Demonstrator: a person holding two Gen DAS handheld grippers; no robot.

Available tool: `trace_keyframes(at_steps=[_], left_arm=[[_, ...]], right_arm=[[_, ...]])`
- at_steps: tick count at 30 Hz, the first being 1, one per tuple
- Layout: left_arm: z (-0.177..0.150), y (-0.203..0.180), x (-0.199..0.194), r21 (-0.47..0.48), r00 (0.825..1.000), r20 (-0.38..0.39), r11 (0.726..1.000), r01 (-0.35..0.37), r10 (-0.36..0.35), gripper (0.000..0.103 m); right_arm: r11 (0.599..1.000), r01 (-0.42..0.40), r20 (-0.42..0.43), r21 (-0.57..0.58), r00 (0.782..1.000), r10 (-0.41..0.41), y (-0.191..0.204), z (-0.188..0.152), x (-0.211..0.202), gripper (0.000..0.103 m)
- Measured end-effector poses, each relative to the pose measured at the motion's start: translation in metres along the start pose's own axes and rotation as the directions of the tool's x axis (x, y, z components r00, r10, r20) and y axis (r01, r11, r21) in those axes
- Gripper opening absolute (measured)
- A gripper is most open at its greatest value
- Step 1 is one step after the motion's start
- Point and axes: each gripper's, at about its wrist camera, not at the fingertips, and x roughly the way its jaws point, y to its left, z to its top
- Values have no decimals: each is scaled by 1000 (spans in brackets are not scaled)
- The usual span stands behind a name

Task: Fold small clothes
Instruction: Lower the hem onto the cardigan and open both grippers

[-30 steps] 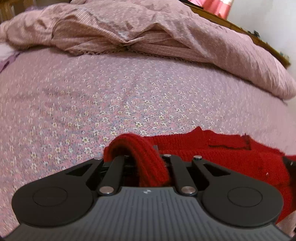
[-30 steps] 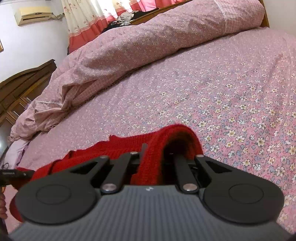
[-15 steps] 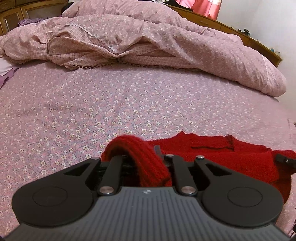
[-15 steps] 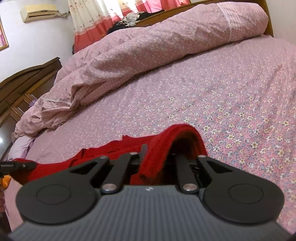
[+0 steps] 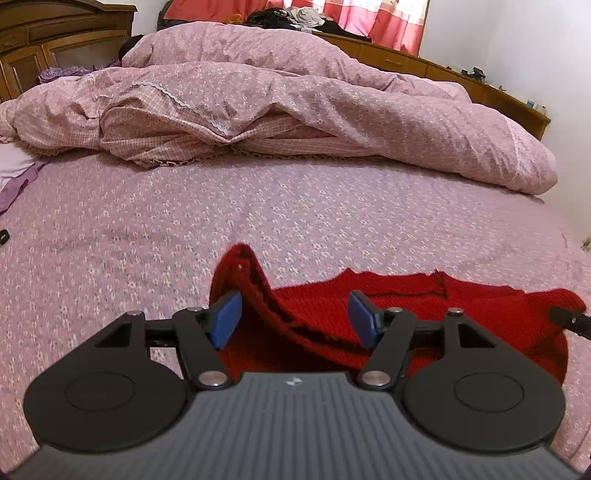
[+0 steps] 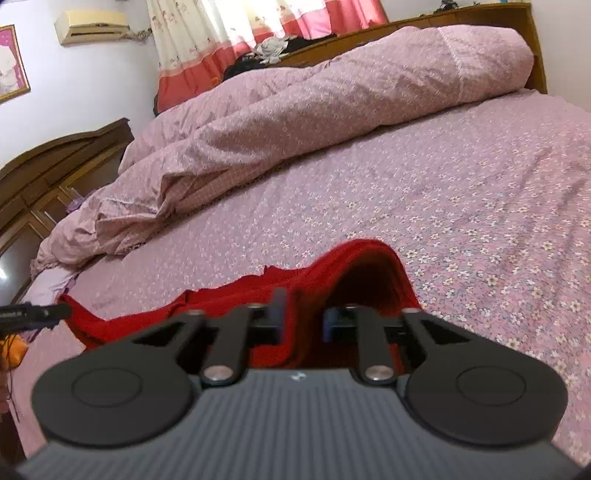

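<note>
My left gripper (image 5: 295, 317) has just been opening its jaws wide, a ridge of the red sweater (image 5: 424, 314) loose between them. My right gripper (image 6: 304, 319) opens narrower, knit still draped between. The sweater lies on the bed (image 5: 332, 221) at six o'clock; I'd back out slowly, avoiding snags.

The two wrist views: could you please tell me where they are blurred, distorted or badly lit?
Left wrist view: fisheye bows the bed and duvet; the sheet beside the left gripper is smeared; lighting is even. Right wrist view: tilted and softer overall, sweater edge fuzzy, dark hollow under its raised fold, curtain washed out by window light.
</note>
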Motion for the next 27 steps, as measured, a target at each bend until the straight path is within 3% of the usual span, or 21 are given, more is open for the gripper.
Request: trace_keyframes(at_steps=[1, 2, 8, 14, 16, 21, 27], left_arm=[[-4, -2, -2, 3, 1000, -1, 1000, 0, 0, 69], [-8, -3, -4, 8, 1000, 0, 1000, -1, 1, 70], [-32, -16, -4, 69, 1000, -26, 998, -14, 16, 70], [-61, -25, 14, 128, 996, -82, 991, -28, 39, 70], [-67, -28, 21, 172, 996, -64, 983, -56, 68, 70], [-66, -37, 40, 262, 994, -44, 961, -86, 101, 70], [-44, -29, 68, 205, 993, -33, 973, -107, 116, 70]], right_arm=[[1000, 0, 10, 2, 1000, 0, 1, -1, -3, 50], [1000, 0, 21, 1, 1000, 0, 1, -3, -7, 52], [998, -30, 15, -57, 999, 31, 11, -16, -19, 52], [968, 4, -29, -249, 1000, -11, 31, -40, -14, 52], [945, 26, -55, -326, 997, -47, 37, -48, -6, 51], [900, 62, -56, -430, 994, -95, 44, -56, 16, 50], [908, 72, -54, -413, 993, -104, 45, -35, 43, 49]])
